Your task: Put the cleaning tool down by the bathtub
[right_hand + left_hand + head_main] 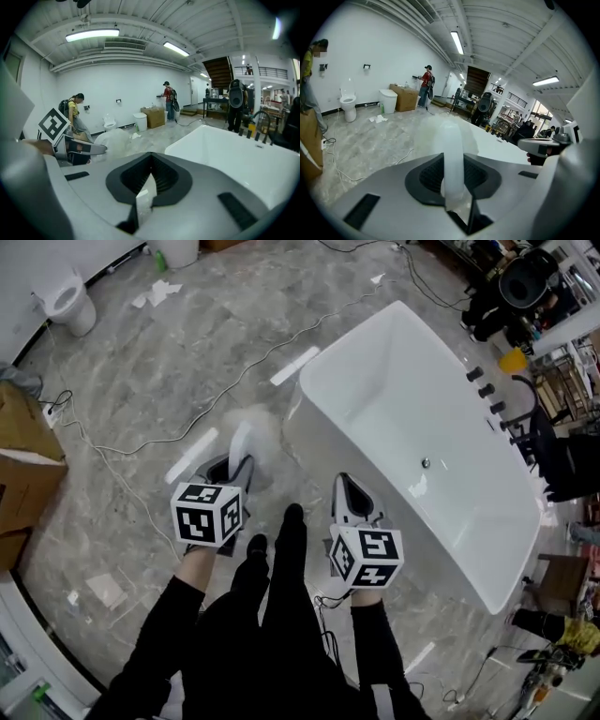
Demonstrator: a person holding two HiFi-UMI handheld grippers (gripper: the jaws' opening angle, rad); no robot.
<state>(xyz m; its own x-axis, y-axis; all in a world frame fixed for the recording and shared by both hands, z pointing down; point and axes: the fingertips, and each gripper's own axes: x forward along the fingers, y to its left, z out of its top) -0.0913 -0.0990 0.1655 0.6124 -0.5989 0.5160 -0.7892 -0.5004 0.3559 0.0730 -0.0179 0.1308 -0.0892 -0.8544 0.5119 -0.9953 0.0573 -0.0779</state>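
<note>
Cleaning tool (246, 441): white handle with a pale fluffy head, blurred. Long axis runs straight out from the left gripper (239, 466), away from the person, head at the far end. Left gripper view shows both pads pressed on the handle (452, 154), left gripper (453, 180) clamped on it. Tool is held off the floor, just beside the bathtub's (314, 381) near-left end, not touching it as far as can be told.

Right gripper (345, 487) hangs over the tub's near rim; its own view shows the jaws brought together at the tips with nothing between them (151, 174).

Floor (169, 362): grey veined stone tile, littered with a trailing cable (141, 442), white strips (295, 365) and paper scraps (159, 292). Toilet (70, 301) stands by the far wall, cardboard boxes (23, 456) at the left edge.

Bathtub: white, freestanding, set diagonally; drain (426, 463) on its bottom, black taps (483, 390) along the far rim. White bin (388, 101) by the wall, contents not visible
</note>
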